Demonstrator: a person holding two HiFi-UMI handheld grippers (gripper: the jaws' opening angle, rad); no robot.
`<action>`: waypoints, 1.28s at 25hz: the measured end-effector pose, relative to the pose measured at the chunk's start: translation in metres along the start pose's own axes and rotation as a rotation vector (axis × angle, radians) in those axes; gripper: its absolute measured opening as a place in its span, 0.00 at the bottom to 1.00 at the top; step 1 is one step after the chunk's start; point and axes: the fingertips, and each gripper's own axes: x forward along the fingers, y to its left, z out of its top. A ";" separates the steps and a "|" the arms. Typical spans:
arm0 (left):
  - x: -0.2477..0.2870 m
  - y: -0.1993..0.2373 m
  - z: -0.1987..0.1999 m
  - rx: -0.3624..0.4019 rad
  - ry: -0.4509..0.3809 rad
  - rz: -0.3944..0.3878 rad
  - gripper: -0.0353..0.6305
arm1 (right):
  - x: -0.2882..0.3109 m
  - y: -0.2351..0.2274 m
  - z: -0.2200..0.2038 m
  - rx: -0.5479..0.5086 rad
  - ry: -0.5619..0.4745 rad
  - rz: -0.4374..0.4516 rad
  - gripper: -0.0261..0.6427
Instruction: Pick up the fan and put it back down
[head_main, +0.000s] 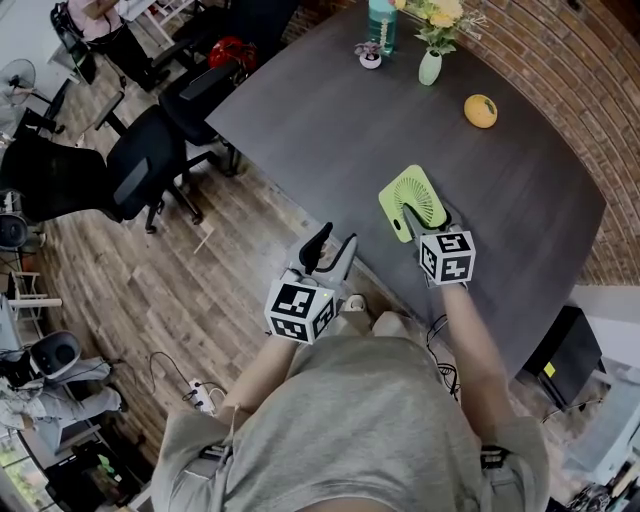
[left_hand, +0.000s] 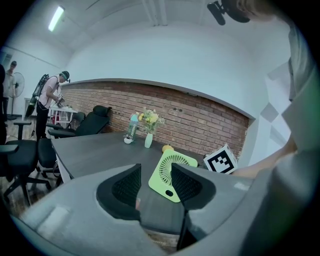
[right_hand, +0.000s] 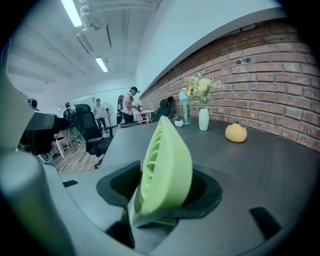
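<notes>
A lime-green square fan (head_main: 415, 195) stands tilted on the dark table (head_main: 320, 120), near its front edge. My right gripper (head_main: 418, 222) reaches it from the near side. In the right gripper view the fan (right_hand: 165, 165) stands edge-on between the jaws of that gripper (right_hand: 160, 192); it lies close to the right pad, and a dark gap shows at the left pad, so the jaws are open around it. My left gripper (head_main: 330, 243) hovers by the table's front edge, left of the fan, open and empty. In the left gripper view the fan (left_hand: 172, 172) shows beyond the left gripper (left_hand: 156, 185).
A yellow fruit (head_main: 481, 110), a white vase with flowers (head_main: 431, 65), a teal bottle (head_main: 381, 25) and a small pot (head_main: 369, 55) stand at the table's far end. Black office chairs (head_main: 140, 170) stand on the wooden floor to the left. A brick wall (head_main: 560, 70) runs behind the table.
</notes>
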 end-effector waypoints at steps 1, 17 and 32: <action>-0.001 0.000 0.001 -0.002 -0.002 0.001 0.33 | 0.000 0.000 0.000 -0.003 0.000 -0.005 0.37; -0.045 -0.033 0.000 -0.025 -0.058 0.065 0.33 | -0.066 0.012 -0.003 0.003 -0.050 -0.019 0.46; -0.109 -0.129 -0.037 -0.026 -0.085 0.076 0.33 | -0.203 0.059 -0.028 -0.059 -0.149 0.036 0.42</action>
